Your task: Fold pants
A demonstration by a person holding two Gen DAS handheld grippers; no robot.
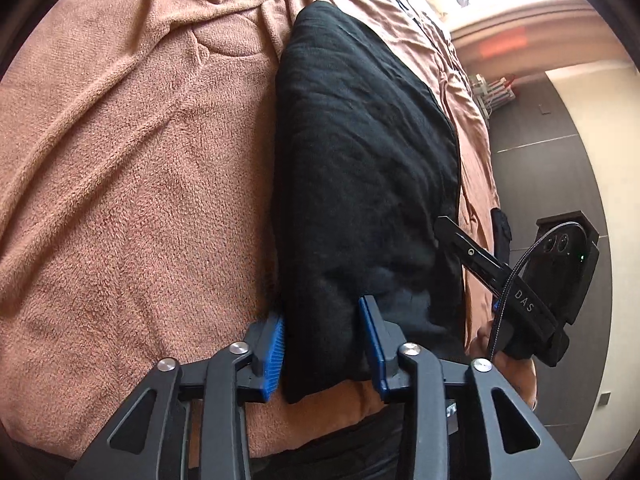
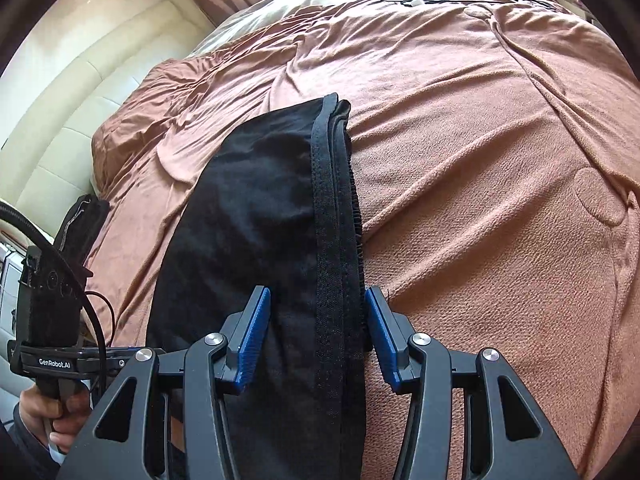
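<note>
The pants (image 1: 360,168) lie folded into a thick, narrow black bundle on the brown blanket (image 1: 120,160) covering the bed, close to the bed's near edge. In both wrist views the long axis of the bundle runs straight away from the camera, so each gripper faces the bundle end-on along its length. The left gripper (image 1: 324,344) has its fingers apart, with the blue pads (image 1: 274,354) straddling the near end of the bundle; the fabric fills the gap, and the left pad appears to touch the cloth, but no clamping is evident. The right gripper (image 2: 316,336) is likewise spread, its pads on either side of the stacked waistband edge (image 2: 332,208), which runs along the right side of the bundle in that view; the right pad stands just beside the hem, apparently not pressing it. In the left wrist view the other handheld unit (image 1: 532,292) is seen at the right flank of the bundle, so both grippers work at the same near end, side by side. Judgement: the fold appears nearly complete; any further fold would turn across the long axis, requiring both grippers to close on the near end and carry it toward the far end. Risk: the stacked layers may slide apart if gripped unevenly.
</note>
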